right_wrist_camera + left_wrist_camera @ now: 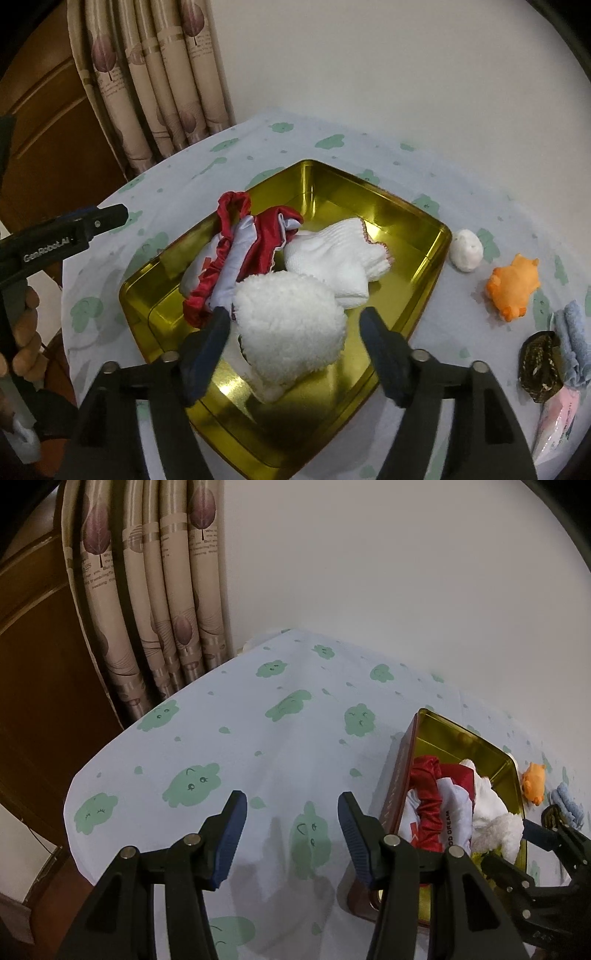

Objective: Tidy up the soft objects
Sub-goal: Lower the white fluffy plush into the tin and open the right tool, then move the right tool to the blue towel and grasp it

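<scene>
Right claw (295,343), released, straddles the fluffy white bundle (290,325) resting inside the gold tin (424,266), apparently just deposited for sorting. Left claw (291,834) hangs unclenched over the bench (258,738); orange toy (513,286) awaits outside.

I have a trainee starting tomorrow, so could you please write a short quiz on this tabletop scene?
1. True or false: the fluffy white item lies inside the gold tin.
2. Which toy sits outside the tin? A orange toy B green ball C black car
3. Fill in: the right gripper is ____.

Key: 1 true; 2 A; 3 open, with its fingers either side of the fluffy item.
</scene>
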